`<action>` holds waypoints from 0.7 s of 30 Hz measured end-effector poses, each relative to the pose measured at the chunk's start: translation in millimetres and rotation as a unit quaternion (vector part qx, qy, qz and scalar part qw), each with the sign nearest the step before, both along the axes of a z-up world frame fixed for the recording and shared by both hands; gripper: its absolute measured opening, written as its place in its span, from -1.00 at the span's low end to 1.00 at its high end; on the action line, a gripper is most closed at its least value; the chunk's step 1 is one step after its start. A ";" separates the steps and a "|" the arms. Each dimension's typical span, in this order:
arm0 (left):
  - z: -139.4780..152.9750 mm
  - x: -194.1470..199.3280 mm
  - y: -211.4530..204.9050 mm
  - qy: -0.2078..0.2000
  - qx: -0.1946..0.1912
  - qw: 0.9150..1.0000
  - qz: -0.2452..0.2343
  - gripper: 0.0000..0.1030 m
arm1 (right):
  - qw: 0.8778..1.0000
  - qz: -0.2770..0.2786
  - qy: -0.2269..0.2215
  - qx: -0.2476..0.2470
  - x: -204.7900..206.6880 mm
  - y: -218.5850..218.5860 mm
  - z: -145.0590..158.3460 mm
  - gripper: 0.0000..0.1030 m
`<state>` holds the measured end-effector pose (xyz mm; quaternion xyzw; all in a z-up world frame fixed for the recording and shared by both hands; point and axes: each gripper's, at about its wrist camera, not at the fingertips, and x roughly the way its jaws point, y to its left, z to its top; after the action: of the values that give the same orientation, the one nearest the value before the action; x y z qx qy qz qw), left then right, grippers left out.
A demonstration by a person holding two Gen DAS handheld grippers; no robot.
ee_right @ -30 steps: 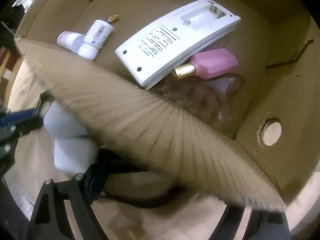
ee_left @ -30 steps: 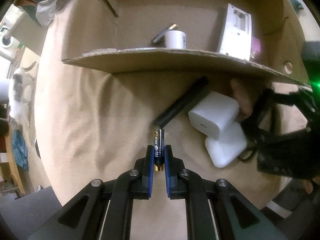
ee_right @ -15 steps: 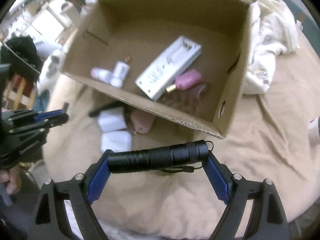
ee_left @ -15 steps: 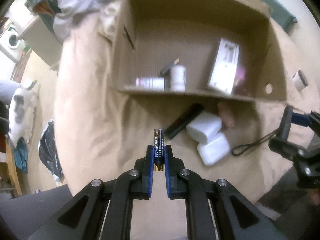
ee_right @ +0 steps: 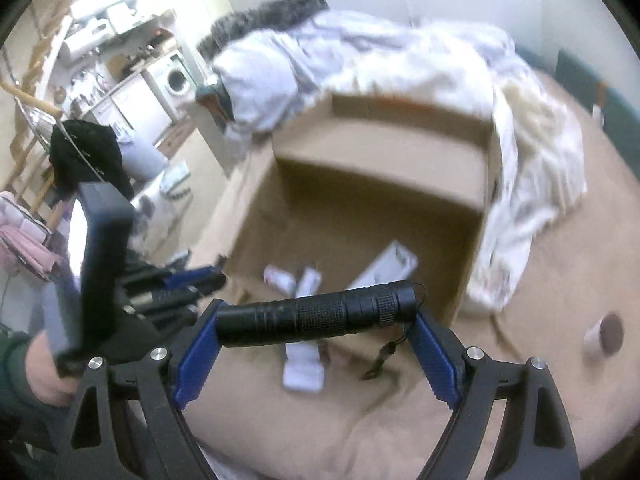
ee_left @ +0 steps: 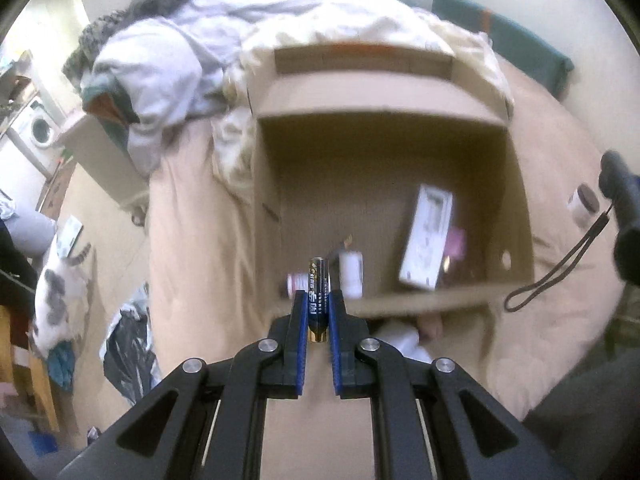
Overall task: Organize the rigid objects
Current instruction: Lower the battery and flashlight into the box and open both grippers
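Both grippers have risen since a second ago, so the cardboard box (ee_left: 384, 216), earlier seen close at its near wall, now lies open below them. The left gripper (ee_left: 318, 308) is clamped on an upright battery (ee_left: 318, 300); the right gripper (ee_right: 316, 336) grips a black flashlight (ee_right: 316, 314) endwise, held crosswise between wide-set fingers. Inside the box already lie a white remote (ee_left: 426, 248), a pink bottle (ee_left: 455, 242) and small white bottles (ee_left: 351, 276). Two white blocks (ee_right: 303, 364) remain on the bedcover near the box. Motion blur hides the labels, and the near wall partly hides those blocks.
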<state>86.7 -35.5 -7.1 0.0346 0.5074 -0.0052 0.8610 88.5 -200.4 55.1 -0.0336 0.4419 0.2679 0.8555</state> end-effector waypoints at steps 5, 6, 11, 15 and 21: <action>19.7 27.5 6.3 -0.024 -0.017 1.000 0.009 -0.82 | 0.999 -0.014 -0.046 0.021 19.1 5.5 29.4 0.81; 20.6 32.6 6.2 -0.027 -0.020 0.999 0.009 -0.82 | 0.998 -0.023 -0.050 0.028 24.2 3.8 29.9 0.81; -1.6 53.7 -3.2 -0.019 0.002 1.000 -0.003 -0.82 | 0.998 -0.049 -0.008 0.035 49.2 -2.9 -12.0 0.82; -30.4 63.0 -4.8 -0.003 -0.017 1.000 0.000 -0.82 | 0.997 -0.062 0.033 0.015 59.3 -6.5 -68.6 0.82; -75.3 72.7 -2.5 0.039 -0.018 0.999 0.009 -0.82 | 0.996 -0.060 0.064 -0.004 65.7 -5.8 -113.8 0.82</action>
<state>159.4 -38.0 -82.4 0.0142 0.5409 -0.0081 0.8410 154.2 -206.2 -58.7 0.0069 0.4977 0.2162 0.8399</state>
